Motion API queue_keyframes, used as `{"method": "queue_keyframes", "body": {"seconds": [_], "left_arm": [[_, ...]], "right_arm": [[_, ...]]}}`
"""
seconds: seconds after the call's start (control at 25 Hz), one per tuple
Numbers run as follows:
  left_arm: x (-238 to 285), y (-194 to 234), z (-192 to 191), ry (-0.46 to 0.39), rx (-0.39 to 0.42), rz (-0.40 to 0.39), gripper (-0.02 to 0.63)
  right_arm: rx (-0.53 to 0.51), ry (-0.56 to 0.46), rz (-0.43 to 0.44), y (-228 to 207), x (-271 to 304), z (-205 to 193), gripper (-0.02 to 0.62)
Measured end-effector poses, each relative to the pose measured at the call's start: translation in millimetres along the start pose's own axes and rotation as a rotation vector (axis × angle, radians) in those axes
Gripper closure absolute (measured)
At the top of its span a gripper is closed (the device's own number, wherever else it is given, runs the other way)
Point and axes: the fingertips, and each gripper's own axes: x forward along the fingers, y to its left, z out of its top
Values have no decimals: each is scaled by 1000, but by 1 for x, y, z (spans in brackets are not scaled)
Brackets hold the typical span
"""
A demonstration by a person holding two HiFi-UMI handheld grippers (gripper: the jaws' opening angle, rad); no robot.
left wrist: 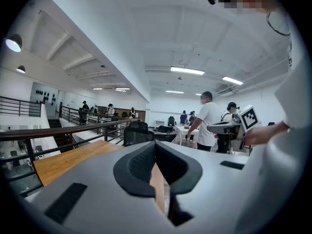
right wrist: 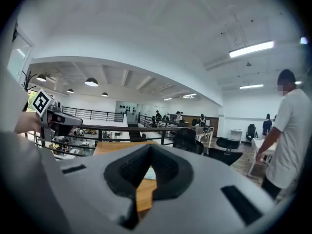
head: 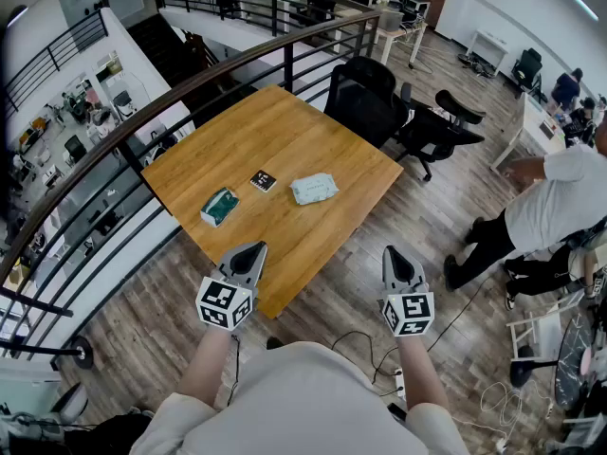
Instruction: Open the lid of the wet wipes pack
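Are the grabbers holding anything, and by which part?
Nothing: left gripper and right gripper are shut and empty; the wet wipes pack lies on the table.

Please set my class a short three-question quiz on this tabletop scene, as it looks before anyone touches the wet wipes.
1. True or false: the left gripper is holding the pale wet wipes pack.
2. What lies between the green pack and the pale wet wipes pack? A) a small dark square object B) a cup C) nothing
3. How many things lie on the wooden table?

Key: 1 false: its jaws are shut on nothing, short of the table. 2 A. 3 three.
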Motion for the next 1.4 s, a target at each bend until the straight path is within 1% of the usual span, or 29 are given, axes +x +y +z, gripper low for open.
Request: {"method": "queue_keyframes", "body": {"seconds": [0.36,0.48,0.56,0.88,1.16,1.28,1.4], "left_arm": [[-3,2,-6,-7,-7,4,612],[-4,5,-10,-4,-9,4,612],[-7,8,-11,0,-13,3,612],[-12,18,-13,7,-15,-16,612],[-21,28,-22,12,-17,-39,612],[-18,30,-23,21,-19,-45,612],[-14,30,-27,27,-20,-52,612]], "right_arm": [[-12,-8,2,7,0,-3,594],[11,-18,3,10,2,-4,594],[23,-26,6,14,2,-2,594],[12,-25,20,34,7,-1,592],[26,-13,29,55,8,-10,569],[37,-11,33,57,11,-10,549],[38,-1,38,57,14,-14,547]]}}
